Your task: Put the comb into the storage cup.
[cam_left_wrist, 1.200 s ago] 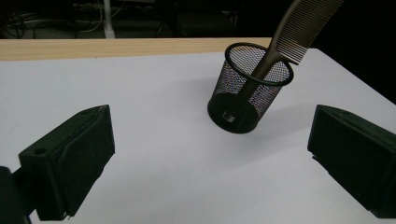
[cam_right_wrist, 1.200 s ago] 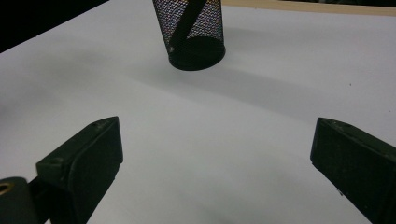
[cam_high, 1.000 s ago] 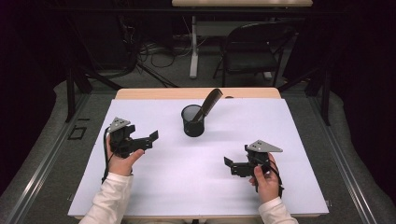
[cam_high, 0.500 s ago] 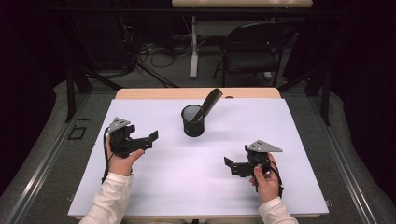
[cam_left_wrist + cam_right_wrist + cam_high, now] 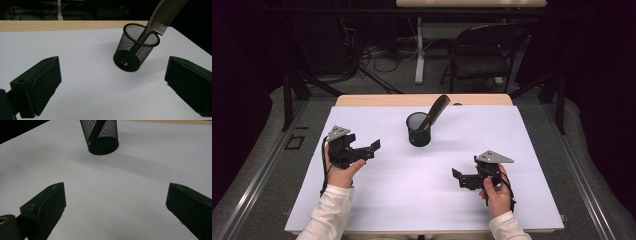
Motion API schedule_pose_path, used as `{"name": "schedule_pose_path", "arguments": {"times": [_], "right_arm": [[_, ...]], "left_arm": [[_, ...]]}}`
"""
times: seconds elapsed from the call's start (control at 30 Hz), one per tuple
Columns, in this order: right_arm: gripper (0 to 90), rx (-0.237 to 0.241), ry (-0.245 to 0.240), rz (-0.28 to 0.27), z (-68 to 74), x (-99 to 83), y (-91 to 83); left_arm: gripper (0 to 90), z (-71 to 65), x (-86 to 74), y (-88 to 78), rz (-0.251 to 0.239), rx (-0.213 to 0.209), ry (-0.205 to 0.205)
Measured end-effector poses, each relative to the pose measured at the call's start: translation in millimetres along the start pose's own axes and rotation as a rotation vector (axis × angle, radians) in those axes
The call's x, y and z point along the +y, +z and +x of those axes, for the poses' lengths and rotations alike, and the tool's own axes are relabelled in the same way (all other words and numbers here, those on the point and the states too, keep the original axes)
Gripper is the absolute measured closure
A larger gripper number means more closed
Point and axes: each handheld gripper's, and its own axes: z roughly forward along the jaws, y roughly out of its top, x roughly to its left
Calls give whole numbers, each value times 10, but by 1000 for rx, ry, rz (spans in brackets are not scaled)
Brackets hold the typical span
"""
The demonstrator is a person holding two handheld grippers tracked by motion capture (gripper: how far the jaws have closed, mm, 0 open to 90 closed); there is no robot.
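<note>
White sheet (image 5: pixel 412 200) covers wooden table (image 5: pixel 362 100); black chair (image 5: pixel 484 55) stands behind in dark room

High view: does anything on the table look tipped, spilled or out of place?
Nothing stands out. The mesh cup stands upright on the white sheet, with the comb leaning inside it against the rim. Both the left gripper and right gripper are open, apart from the cup.

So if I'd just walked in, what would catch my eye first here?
Probably the black mesh cup standing toward the far middle of the white table, with a dark comb leaning out of it. Then the person's two open hand-held grippers, the left hand-held gripper and right hand-held gripper, both pointing inward and holding nothing.
</note>
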Motion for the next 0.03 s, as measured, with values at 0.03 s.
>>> {"name": "schedule_pose_path", "arguments": {"times": [0.03], "right_arm": [[27, 0, 0, 0, 0, 0, 0]], "left_arm": [[8, 0, 0, 0, 0, 0, 0]]}}
